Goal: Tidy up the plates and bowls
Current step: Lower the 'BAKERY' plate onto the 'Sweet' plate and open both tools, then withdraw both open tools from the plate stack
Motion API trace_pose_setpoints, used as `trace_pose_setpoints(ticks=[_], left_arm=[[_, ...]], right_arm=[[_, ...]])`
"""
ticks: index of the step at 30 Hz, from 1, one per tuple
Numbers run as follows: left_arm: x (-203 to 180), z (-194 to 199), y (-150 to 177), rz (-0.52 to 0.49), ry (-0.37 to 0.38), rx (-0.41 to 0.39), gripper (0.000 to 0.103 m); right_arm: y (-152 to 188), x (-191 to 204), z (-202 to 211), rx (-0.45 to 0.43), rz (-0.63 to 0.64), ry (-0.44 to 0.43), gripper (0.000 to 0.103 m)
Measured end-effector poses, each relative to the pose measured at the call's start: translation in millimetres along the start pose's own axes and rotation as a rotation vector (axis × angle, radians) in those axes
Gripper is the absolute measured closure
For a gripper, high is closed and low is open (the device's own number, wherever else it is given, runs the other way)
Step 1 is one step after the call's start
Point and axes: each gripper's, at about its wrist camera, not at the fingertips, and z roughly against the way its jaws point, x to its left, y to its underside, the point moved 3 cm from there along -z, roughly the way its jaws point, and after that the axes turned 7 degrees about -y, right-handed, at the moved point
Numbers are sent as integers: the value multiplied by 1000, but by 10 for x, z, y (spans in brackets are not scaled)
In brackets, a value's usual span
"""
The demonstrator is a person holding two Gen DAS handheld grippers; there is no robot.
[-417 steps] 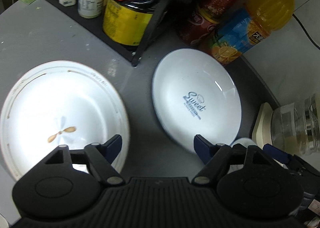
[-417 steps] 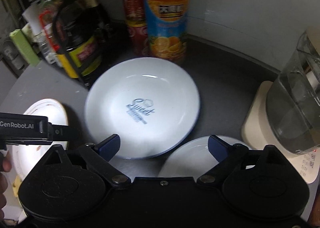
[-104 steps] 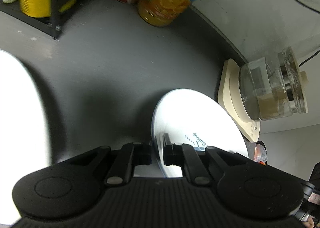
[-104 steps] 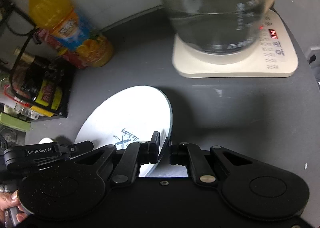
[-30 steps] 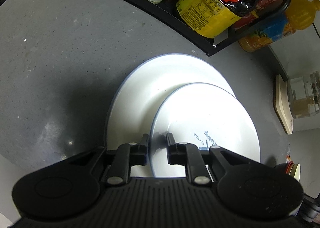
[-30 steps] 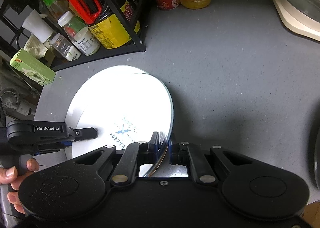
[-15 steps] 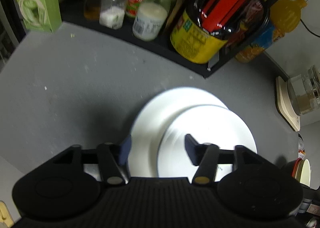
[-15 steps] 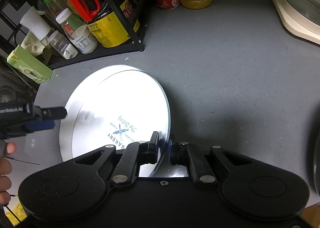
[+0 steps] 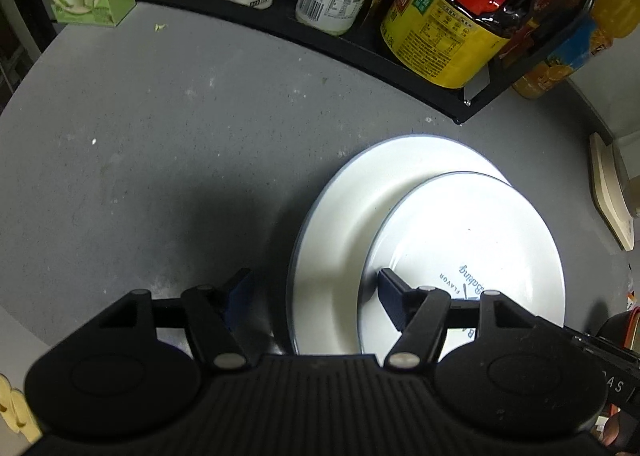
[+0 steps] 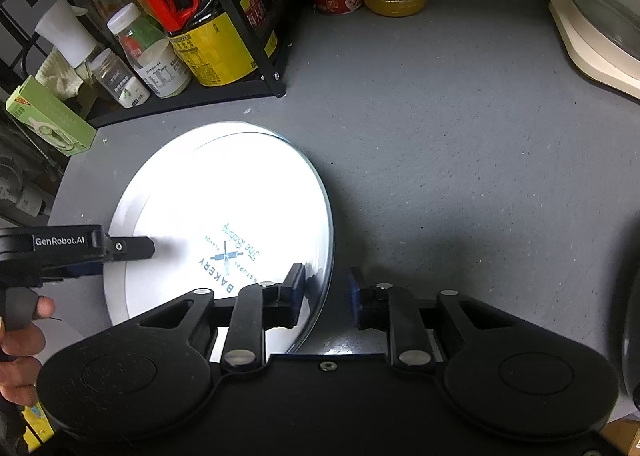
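Releasing a stacked plate. The small plate point(image 9: 472, 240), printed with a bakery mark, lies on the large plate point(image 9: 340, 216), set off-centre toward the right gripper's side, on the grey counter point(image 9: 160, 136) in front of the black rack point(image 10: 276, 68) of bottles.

The left gripper point(image 9: 314, 292) hangs above the near rims with its fingers spread wide and still parting. One blue pad is over the bare counter and the other over the small plate's near edge, pinching nothing.

The right gripper point(image 10: 326, 292) straddles the right-hand rim of the stack. Its jaws are opening. The rim stands in the gap, the left pad point(image 10: 296, 288) just beside it, and whether that pad still touches cannot be told.

The step in hand appears to be letting go. To do it well, the right jaws should part fully before the hand lifts, so neither pad drags the rim. The withdrawal should go straight back along the fingers, not sideways, since a sideways pull could slide the upper plate farther off-centre. A light nudge toward the middle would likely steady the stack.
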Motion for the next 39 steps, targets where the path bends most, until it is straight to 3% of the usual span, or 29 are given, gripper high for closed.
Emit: trace_pose_setpoints(ticks=[16,21,28,32,39], left_arm=[[110,37,-106,35,-15,-7,36],[56,103,-113,3,-51,2,36],[-72,305,-129,-53,18,-11,36],[-259,424,-105,-109,43,-25,34],[-657,599,21,-174,65,-53,20]], right_arm=[[1,48,-159,31,-15,-7,74],[-2,82,16,-3,-20,-20,66],[92,77,354,-79,-65,-37,45],[159,62,511,-102,-71,-41,23],[220,-64,793,-139,-48,-26,7]])
